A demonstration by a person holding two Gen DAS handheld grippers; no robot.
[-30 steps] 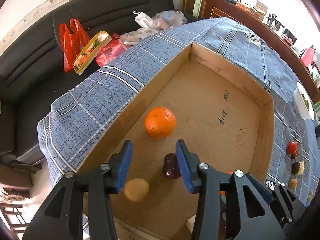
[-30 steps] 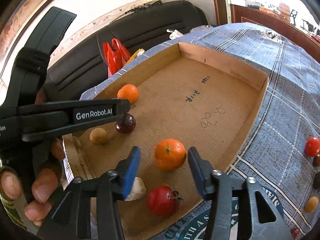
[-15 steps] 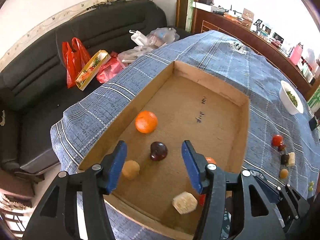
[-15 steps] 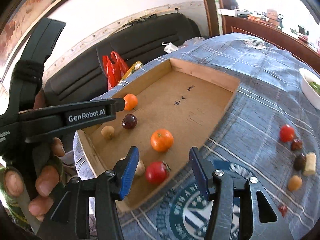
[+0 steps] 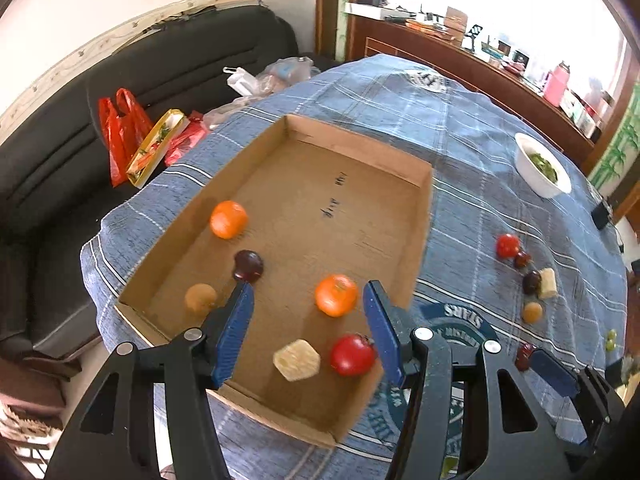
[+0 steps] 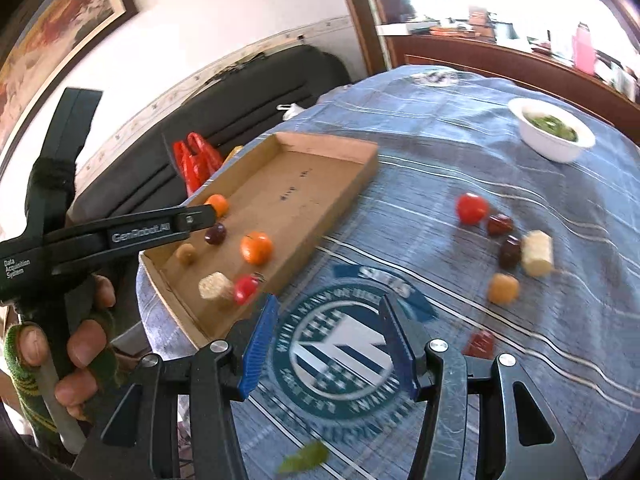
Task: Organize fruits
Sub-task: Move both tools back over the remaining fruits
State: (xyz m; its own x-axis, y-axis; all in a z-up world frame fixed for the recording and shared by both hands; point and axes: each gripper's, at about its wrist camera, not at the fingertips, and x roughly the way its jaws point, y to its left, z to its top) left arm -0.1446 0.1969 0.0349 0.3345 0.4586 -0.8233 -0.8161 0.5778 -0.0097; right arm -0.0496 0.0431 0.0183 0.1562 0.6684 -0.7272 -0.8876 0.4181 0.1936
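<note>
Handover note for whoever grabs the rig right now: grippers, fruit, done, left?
Left gripper: open, nothing held, jaws have just been opening; it hangs above the near end of the cardboard box.
Right gripper: open, nothing held, over the tablecloth logo.
Done: six pieces in the box, namely two oranges, a dark plum, a brown fruit, a pale chunk, a red tomato.
Left: loose cluster on the cloth beside the box, with a tomato, dark fruits, a pale chunk, an orange-brown fruit, plus a small red piece nearer.
</note>
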